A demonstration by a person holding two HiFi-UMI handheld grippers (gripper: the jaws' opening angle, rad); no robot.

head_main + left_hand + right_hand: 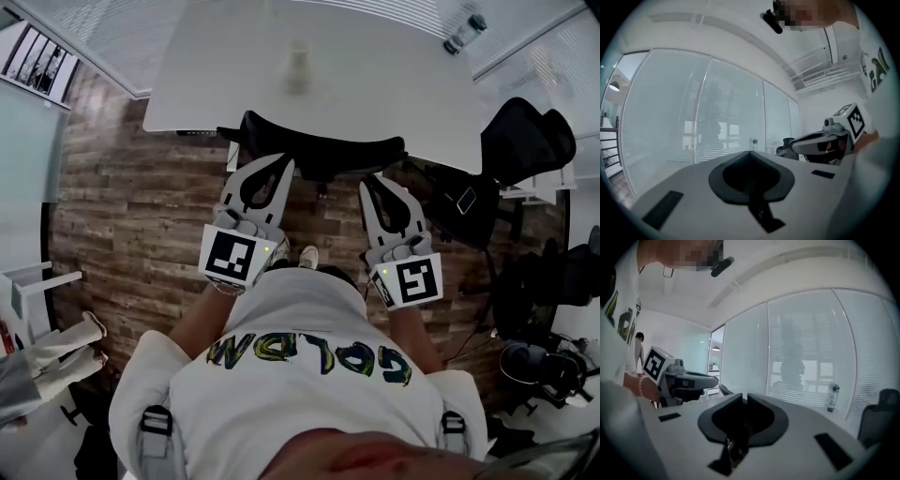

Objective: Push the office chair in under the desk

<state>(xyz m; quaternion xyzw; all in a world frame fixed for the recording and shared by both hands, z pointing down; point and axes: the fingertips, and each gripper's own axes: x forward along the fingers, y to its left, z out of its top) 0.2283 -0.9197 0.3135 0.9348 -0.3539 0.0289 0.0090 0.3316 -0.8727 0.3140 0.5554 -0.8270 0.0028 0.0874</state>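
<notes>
The black office chair (pixel 323 150) stands at the near edge of the white desk (pixel 375 84), its seat hidden under the desk and only the backrest top showing. My left gripper (pixel 283 161) rests its tips against the left part of the backrest top, and its jaws meet with nothing between them (pixel 749 153). Against the right part lies my right gripper (pixel 373 180). Only a thin slit is left between its tips, which hold nothing (pixel 743 398). Neither gripper view shows the chair itself.
A clear bottle (pixel 464 33) stands on the desk's far right corner. Another black chair (pixel 525 136) and a dark bag with a phone (pixel 466 199) crowd the right side. The floor is wood planks (pixel 131 216), with white furniture (pixel 37 291) at the left.
</notes>
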